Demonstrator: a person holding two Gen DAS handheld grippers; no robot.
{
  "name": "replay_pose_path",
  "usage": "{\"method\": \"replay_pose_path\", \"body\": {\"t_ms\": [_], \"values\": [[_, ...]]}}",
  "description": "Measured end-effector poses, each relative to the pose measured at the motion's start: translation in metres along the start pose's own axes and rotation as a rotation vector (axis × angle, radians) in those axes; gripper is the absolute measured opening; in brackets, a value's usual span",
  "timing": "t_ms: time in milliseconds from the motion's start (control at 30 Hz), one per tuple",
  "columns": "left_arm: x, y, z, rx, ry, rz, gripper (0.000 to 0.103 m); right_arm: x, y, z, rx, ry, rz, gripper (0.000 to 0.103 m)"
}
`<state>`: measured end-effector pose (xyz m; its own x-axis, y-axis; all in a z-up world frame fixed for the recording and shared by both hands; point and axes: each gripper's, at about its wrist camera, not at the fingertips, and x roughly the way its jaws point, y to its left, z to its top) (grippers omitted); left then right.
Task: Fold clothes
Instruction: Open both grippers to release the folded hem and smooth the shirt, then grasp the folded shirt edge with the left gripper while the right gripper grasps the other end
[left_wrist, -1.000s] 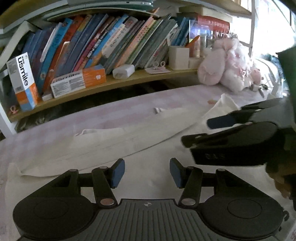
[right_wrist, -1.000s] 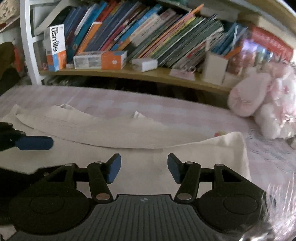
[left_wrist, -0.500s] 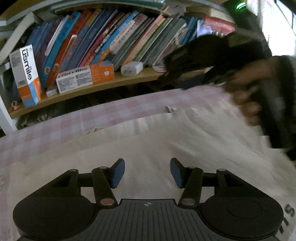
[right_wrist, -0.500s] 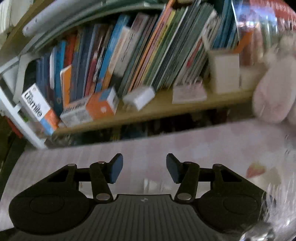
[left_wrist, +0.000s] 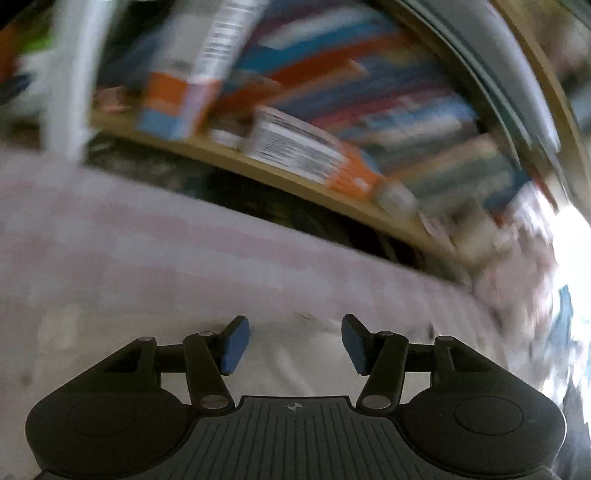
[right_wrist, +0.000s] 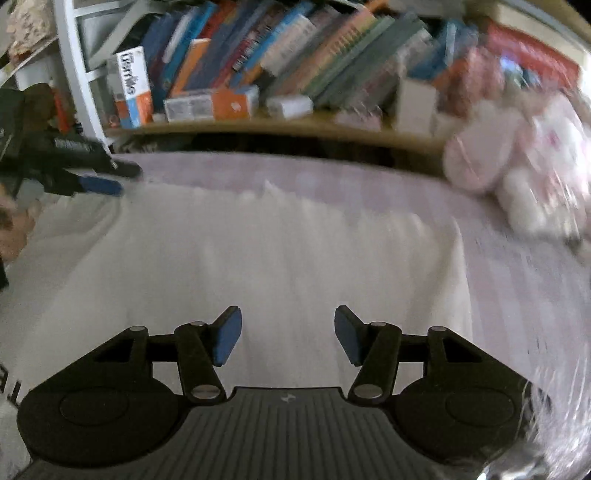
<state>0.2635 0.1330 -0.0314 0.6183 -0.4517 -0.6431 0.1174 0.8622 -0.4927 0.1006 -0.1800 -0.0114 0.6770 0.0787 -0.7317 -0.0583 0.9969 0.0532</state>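
Observation:
A white garment (right_wrist: 277, 258) lies spread flat on a pink checked cover (right_wrist: 524, 302). My right gripper (right_wrist: 287, 338) hovers over its near middle. Its jaws are opening and nothing is between the blue pads. In the right wrist view my left gripper (right_wrist: 123, 179) is at the far left, over the garment's far left corner, with a hand behind it. The left wrist view is blurred and tilted. There my left gripper (left_wrist: 293, 343) stands over white cloth (left_wrist: 291, 373), its jaws also opening with nothing between them.
A wooden bookshelf (right_wrist: 258, 127) packed with leaning books runs along the far side, with boxes (right_wrist: 133, 86) at its left and a white post (right_wrist: 75, 74). Pink and white plush toys (right_wrist: 517, 173) sit at the right on the cover.
The left wrist view has rolled and swung left toward the shelf's end, and the right gripper has left it. The right view dropped from the shelf back over the garment.

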Motion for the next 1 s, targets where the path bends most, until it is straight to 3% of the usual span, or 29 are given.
{"method": "replay_pose_path", "body": {"t_ms": [100,200,433,533,1000], "values": [[-0.022,0.031,-0.001,-0.181,-0.071,0.045,0.057,-0.010,-0.009,-0.019,0.057,0.019,-0.018,0.054],[-0.049,0.047,-0.016,-0.219,-0.112,0.114,0.057,-0.023,-0.017,-0.031,0.098,0.022,-0.036,0.054],[-0.120,0.013,-0.082,-0.007,-0.074,0.190,0.058,-0.060,-0.029,-0.053,0.127,0.013,-0.044,0.054],[-0.146,-0.001,-0.110,0.039,-0.083,0.224,0.062,-0.074,-0.030,-0.065,0.139,0.015,-0.039,0.055],[-0.202,-0.049,-0.209,0.059,-0.123,0.369,0.070,-0.125,-0.035,-0.118,0.158,0.031,0.031,0.059]]}}
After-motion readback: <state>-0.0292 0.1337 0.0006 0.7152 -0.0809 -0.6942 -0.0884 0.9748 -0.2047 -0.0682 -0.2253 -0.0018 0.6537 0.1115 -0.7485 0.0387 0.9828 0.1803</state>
